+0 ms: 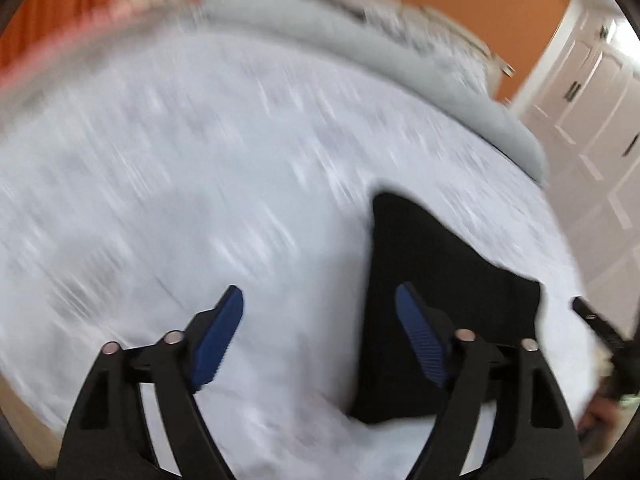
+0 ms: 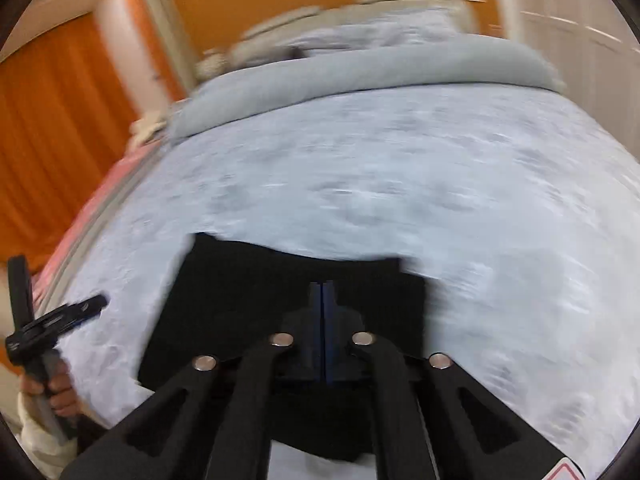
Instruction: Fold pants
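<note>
Left wrist view: left gripper (image 1: 318,338) jaws wide apart, empty, above the bed (image 1: 200,160); black pants (image 1: 440,280) lie compactly folded beside it. Right wrist view: right gripper (image 2: 322,300) jaws closed together over the pants (image 2: 240,300); whether cloth is pinched, cannot tell. Folding appears nearly complete.

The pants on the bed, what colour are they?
Black pants, clearest in the right wrist view.

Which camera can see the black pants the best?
The right wrist view: the black pants lie spread across the middle on the white bedspread, with their far edge showing, though the shut right gripper covers part. The left wrist view shows them off to one side, behind one finger of the open left gripper.
</note>
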Tool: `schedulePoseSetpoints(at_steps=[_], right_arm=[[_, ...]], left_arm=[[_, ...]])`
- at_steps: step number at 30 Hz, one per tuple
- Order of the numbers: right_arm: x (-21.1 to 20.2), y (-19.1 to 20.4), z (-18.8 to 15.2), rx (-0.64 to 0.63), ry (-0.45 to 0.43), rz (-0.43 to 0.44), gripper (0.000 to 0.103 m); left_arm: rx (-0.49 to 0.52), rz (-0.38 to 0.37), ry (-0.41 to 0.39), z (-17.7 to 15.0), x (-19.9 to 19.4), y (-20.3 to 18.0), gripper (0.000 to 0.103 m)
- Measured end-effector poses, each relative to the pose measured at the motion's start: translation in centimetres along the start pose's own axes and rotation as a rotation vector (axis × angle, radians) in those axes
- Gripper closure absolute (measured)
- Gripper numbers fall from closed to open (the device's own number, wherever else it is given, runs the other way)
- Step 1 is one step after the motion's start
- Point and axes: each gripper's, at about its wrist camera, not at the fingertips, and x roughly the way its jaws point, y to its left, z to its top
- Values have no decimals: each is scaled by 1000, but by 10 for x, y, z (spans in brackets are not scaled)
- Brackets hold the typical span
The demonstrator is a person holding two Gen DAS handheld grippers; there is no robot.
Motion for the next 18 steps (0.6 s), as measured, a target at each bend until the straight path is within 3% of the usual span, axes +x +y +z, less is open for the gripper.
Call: schedulePoseSetpoints(at_steps=[1, 3, 8, 10, 11, 14, 16, 18], right_arm=[[13, 17, 5, -48, 16, -4, 103], [44, 57, 8, -143, 48, -2, 103], [108, 130, 8, -250, 82, 36, 103], [148, 149, -2, -279, 166, 22, 102], [181, 149, -13, -280, 259, 9, 102], [190, 159, -11, -262, 250, 47, 103], [170, 164, 4, -231, 212, 102, 103], [157, 153, 12, -192, 184, 89, 103]], left_arm=[[33, 63, -66, 4, -8, -7, 24], [75, 111, -118, 8, -14, -16, 16], [167, 218, -169, 15, -3, -41, 13], [162, 214, -153, 15, 0, -40, 13], [151, 207, -146, 17, 2, -38, 13], [129, 227, -136, 20, 6, -28, 13], [109, 244, -131, 20, 7, -19, 13], [88, 248, -127, 22, 6, -8, 13]])
